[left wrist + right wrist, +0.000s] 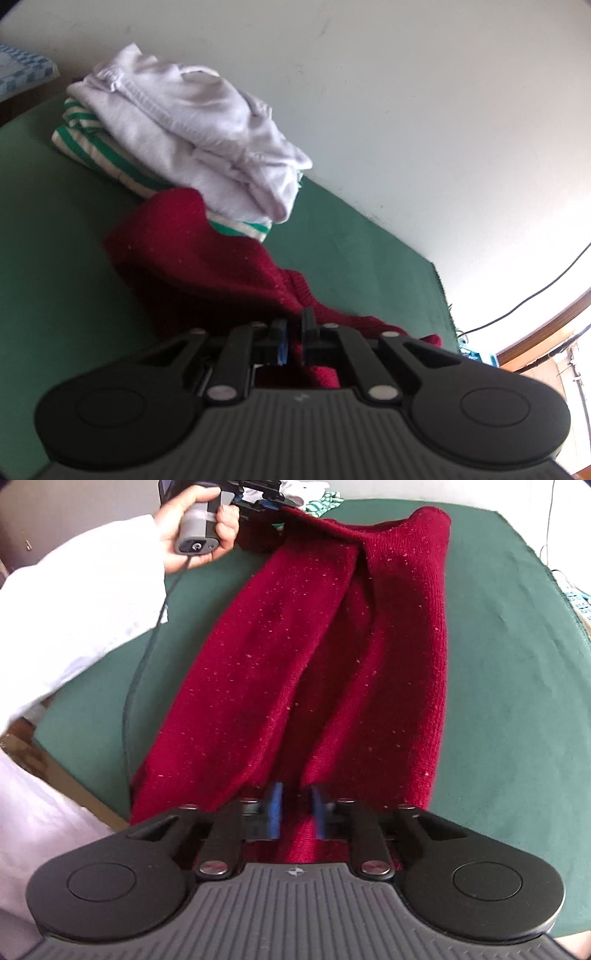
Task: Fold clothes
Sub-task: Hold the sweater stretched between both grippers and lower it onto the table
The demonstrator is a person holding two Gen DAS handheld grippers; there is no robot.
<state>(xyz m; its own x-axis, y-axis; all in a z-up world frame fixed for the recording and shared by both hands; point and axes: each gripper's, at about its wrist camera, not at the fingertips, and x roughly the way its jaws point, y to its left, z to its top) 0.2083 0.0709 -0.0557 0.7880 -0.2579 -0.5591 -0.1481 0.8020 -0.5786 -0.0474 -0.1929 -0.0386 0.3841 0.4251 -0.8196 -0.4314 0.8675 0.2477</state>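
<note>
both grippers' jaws pinch the red sweater [332,664] over the green table [517,701].

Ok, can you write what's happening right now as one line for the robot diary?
step: folding red sweater | left gripper: shut on sweater | right gripper: shut on sweater | folded pile: at back | surface: green cloth

Folded pile [192,129] blocks far side; green cloth [509,686] right free.

Home rm: green-covered table [517,664] w/ folded laundry pile [192,122] by plain wall [406,92].
</note>
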